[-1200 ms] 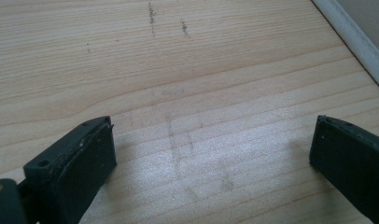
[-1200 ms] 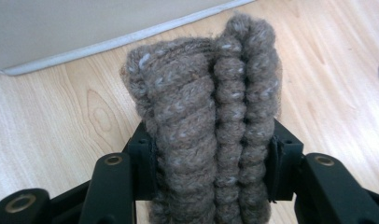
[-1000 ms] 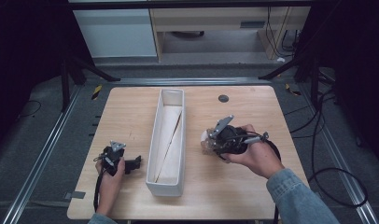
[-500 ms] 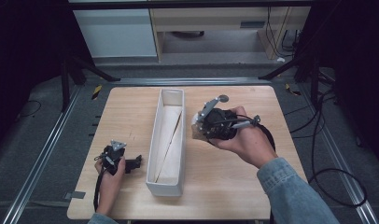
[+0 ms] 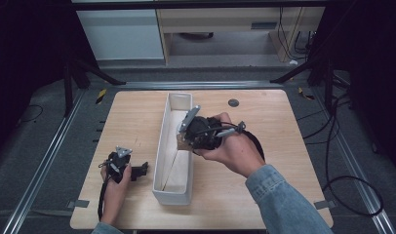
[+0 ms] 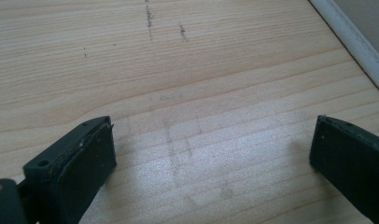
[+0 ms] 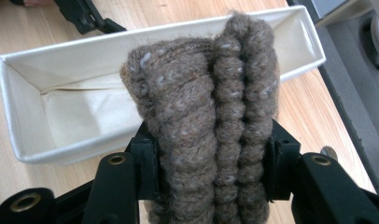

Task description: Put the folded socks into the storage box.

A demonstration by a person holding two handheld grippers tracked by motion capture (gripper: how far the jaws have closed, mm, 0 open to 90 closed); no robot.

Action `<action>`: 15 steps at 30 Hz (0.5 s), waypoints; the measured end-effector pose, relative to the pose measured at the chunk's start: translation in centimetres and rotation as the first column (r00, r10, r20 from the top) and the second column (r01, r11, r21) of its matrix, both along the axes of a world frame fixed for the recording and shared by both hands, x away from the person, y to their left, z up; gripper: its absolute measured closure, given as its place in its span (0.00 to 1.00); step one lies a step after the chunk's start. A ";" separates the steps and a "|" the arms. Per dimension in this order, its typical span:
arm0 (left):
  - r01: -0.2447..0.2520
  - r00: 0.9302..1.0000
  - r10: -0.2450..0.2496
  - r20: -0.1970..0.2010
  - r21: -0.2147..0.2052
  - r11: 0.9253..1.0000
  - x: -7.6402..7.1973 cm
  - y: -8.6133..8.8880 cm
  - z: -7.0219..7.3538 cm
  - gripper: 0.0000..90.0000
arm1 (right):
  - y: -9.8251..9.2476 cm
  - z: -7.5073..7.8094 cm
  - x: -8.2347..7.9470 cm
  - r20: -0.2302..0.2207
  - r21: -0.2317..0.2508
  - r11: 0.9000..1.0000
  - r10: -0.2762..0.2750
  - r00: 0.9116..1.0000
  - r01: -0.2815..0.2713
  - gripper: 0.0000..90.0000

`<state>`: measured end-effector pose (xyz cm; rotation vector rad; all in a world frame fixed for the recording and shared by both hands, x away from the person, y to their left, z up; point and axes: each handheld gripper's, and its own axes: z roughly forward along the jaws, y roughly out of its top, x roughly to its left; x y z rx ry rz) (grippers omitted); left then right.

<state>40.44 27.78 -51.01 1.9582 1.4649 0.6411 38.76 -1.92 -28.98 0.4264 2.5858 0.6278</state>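
A rolled brown knitted cloth (image 7: pixel 206 112) sits squeezed between both jaws of my right gripper (image 7: pixel 208 163), which is shut on it. In the high view that right gripper (image 5: pixel 186 139) hangs over the right rim of the long white fabric bin (image 5: pixel 159 151), the brown roll (image 5: pixel 183 142) poking out toward the bin. The bin (image 7: pixel 47 93) lies just beyond the roll, with only its cloth lining in view. My left gripper (image 5: pixel 140 169) rests on the table left of the bin, open, and bare wood lies between its pads (image 6: pixel 80 163).
The wooden table (image 5: pixel 264 185) has bare room to the right of the bin and at the far left. A small dark round disc (image 5: pixel 233 103) lies near the far edge. Black cables trail off the right side over the floor.
My right gripper has carried the brown roll up and leftward from the table's right half to the bin's right rim. The left gripper has stayed put.
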 end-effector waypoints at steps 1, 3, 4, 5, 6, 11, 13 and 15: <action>0.000 1.000 0.000 0.000 0.000 1.000 0.0 0.0 0.0 0.00 | 0.3 0.0 0.0 0.000 0.000 1.000 0.006 1.000 -0.006 0.57; 0.000 1.000 0.000 0.000 0.000 1.000 0.0 0.0 0.0 0.00 | 1.2 -0.1 -0.1 -0.005 -0.003 1.000 0.018 1.000 -0.018 0.57; 0.000 1.000 0.000 0.001 0.000 1.000 0.0 0.0 0.0 0.00 | 1.2 -0.1 -0.1 -0.005 -0.003 1.000 0.018 1.000 -0.018 0.57; 0.000 1.000 0.000 0.000 -0.001 1.000 0.0 0.0 0.0 0.00 | 1.4 0.0 -0.1 -0.003 -0.006 1.000 0.023 1.000 -0.023 0.56; 0.000 1.000 0.000 0.000 -0.001 1.000 0.0 0.0 0.0 0.00 | 1.6 -0.1 -0.2 -0.003 -0.004 1.000 0.024 1.000 -0.024 0.56; 0.000 1.000 0.000 0.000 -0.001 1.000 0.0 0.0 0.0 0.00 | 2.8 -0.4 -0.4 -0.008 -0.011 0.999 0.041 0.999 -0.041 0.56; 0.000 1.000 0.000 0.000 -0.001 1.000 0.0 0.0 0.0 0.00 | 3.2 -0.5 -0.6 -0.009 -0.012 0.999 0.048 0.999 -0.048 0.56; 0.000 1.000 0.000 0.000 -0.001 1.000 0.0 0.0 0.0 0.00 | 3.6 -0.5 -0.7 -0.008 -0.014 0.998 0.058 0.998 -0.058 0.56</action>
